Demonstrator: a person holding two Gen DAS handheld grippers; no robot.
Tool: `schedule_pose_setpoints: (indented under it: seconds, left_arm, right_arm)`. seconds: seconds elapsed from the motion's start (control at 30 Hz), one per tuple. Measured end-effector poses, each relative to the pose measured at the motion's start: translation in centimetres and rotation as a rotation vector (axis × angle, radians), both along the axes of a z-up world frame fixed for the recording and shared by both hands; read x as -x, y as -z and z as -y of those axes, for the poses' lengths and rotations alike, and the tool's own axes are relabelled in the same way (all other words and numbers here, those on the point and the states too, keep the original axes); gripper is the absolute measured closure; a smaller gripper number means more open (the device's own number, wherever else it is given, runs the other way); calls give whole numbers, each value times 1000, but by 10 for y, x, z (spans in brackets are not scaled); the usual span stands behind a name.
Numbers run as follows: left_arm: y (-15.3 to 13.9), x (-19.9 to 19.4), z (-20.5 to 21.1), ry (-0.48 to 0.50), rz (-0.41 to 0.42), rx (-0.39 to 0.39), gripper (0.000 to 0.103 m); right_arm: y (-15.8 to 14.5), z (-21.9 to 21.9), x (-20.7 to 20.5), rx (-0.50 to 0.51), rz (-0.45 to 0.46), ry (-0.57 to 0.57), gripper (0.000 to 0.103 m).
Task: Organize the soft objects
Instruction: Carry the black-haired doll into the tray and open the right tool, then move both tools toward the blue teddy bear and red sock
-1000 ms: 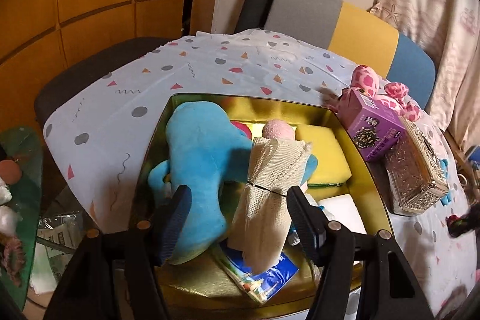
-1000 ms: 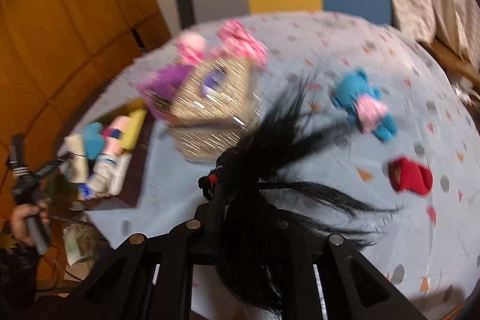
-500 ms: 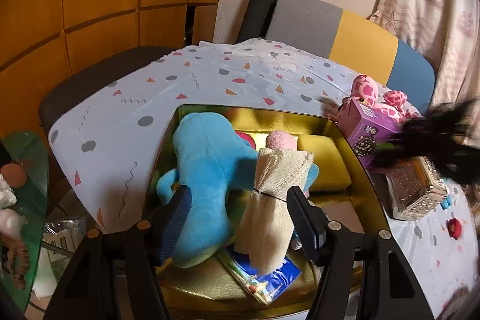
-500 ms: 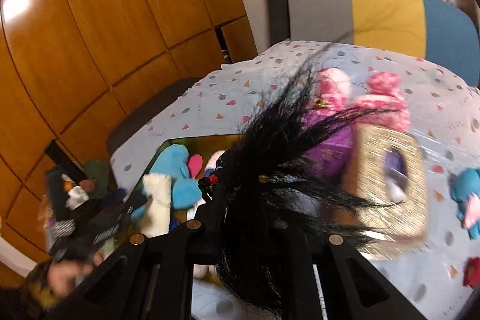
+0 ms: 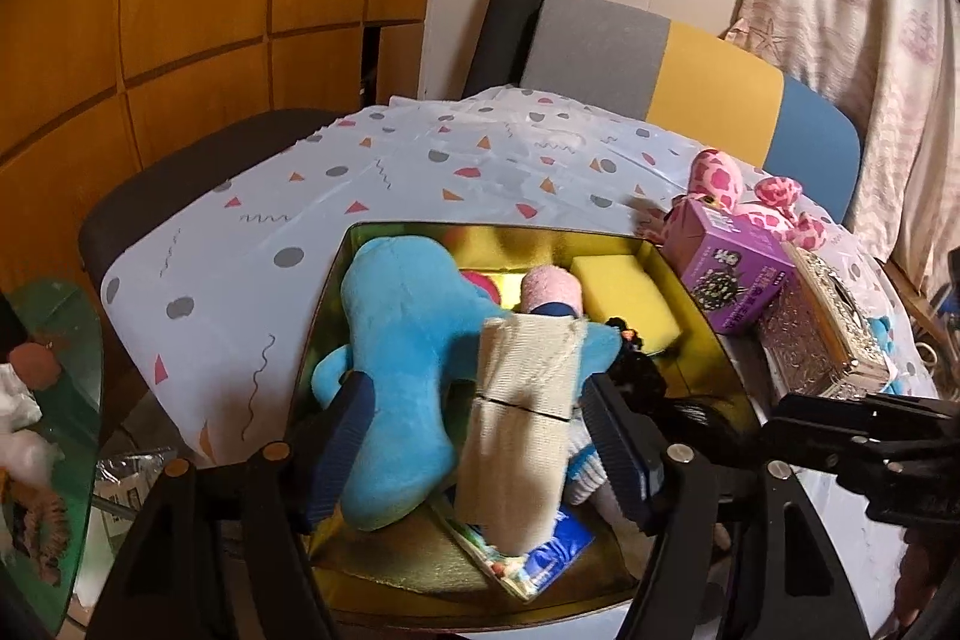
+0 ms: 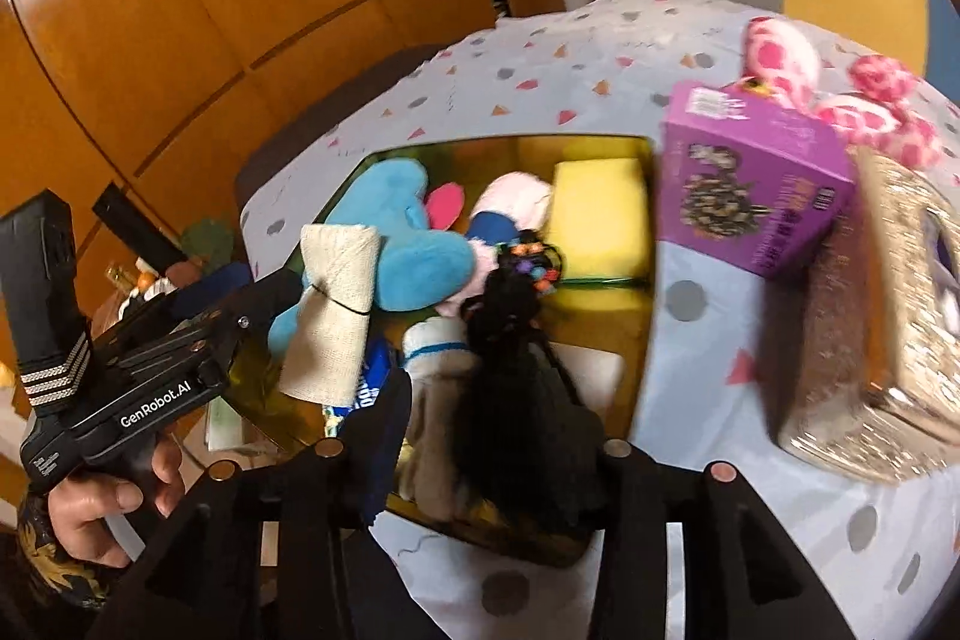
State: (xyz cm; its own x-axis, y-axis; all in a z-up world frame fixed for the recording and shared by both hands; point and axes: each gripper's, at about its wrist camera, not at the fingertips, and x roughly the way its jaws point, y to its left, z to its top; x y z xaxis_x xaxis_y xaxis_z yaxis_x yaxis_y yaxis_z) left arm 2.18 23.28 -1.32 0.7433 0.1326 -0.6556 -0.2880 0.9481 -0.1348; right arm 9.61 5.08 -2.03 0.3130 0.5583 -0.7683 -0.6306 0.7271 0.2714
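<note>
Left wrist view: your left gripper (image 5: 474,436) stands released over the gold box (image 5: 708,334), its fingers spread either side of the cream roll (image 5: 522,418), which leans upright against the blue plush (image 5: 402,358); I cannot tell whether a pad touches it. Half a second ago your right gripper was outside this view and the wig hung blurred near the purple carton (image 5: 729,280). Now that gripper's body enters from the lower right, and a black tuft (image 5: 636,370) lies inside the box beside the yellow sponge (image 5: 624,298).

Right wrist view: your right gripper (image 6: 504,430) is clenched on the wig (image 6: 522,358). A second ago it was over the cloth by the silver case (image 6: 888,346); it now hangs above the box interior. I judge the carry nearly complete, with release next. The wig appears as a limp black mass, coloured beads at its top, strands trailing over the white toys below
</note>
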Motion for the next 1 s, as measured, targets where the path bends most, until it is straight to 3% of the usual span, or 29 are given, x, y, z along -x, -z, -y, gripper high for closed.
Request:
schedule_pose_setpoints:
  seconds: [0.4,0.7,1.0]
  left_arm:
    - [-27,22,34,-7,74,-75,14]
    - [-35,27,67,78,88,-97,10]
    - [-45,23,105,165,98,-126,8]
  right_arm:
    - [-13,39,29,65,156,117,60]
    - [-17,62,44,74,210,176,60]
    - [-30,95,49,64,274,320,60]
